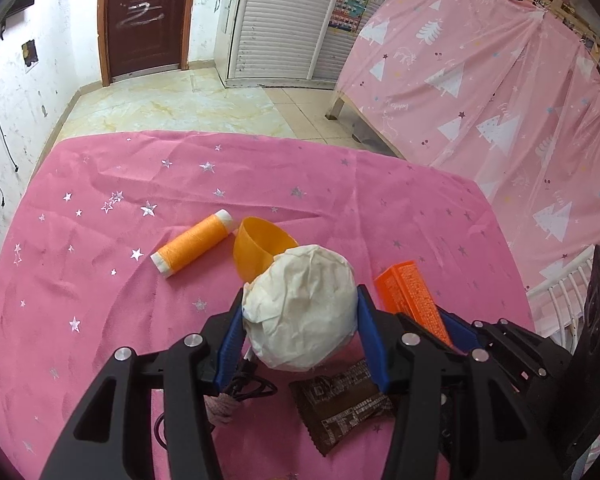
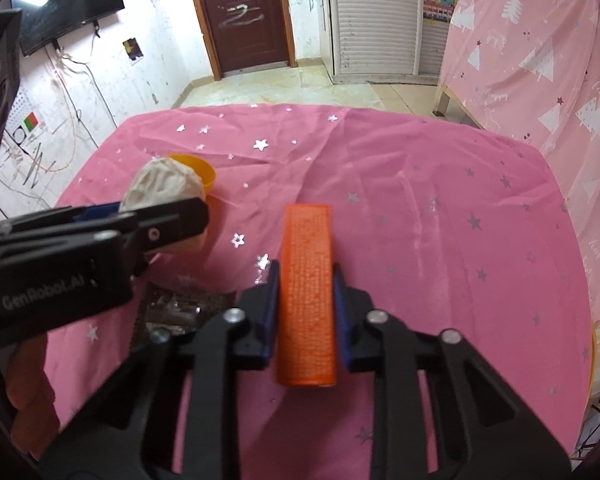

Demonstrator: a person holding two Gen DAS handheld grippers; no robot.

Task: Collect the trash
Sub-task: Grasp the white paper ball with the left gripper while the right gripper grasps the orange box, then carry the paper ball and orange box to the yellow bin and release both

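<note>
**Trash held in both hand-held grippers above the pink bench**

Trash items sit in two grips. A crumpled ball of off-white tissue paper (image 1: 302,308) is clamped between the blue pads of the left hand-held gripper (image 1: 300,306), whose jaws stand partly apart around the ball's width and press on both its sides. In the right wrist view the same ball (image 2: 162,182) pokes out past the black body of that gripper, near the left edge.

A long orange rectangular box with fine printed text (image 2: 308,292) is pinched by the right hand-held gripper (image 2: 306,276); its blue pads are closed tight against the box's two long sides, and the box runs forward beyond the fingertips. In the left wrist view the box (image 1: 410,300) shows just to the right of the tissue ball.

A bench covered with a pink cloth scattered with silver stars (image 2: 420,208) lies beneath both grippers. On it rest a spool of orange thread with white ends (image 1: 192,248), lying on its side, and a small orange plastic cup (image 1: 260,250) tipped over just beside the spool, partly hidden by the tissue ball. A dark brown crinkled snack wrapper (image 1: 340,408) lies flat on the cloth below the left hand-held gripper, and a black cord (image 1: 248,388) is coiled near it.
</note>
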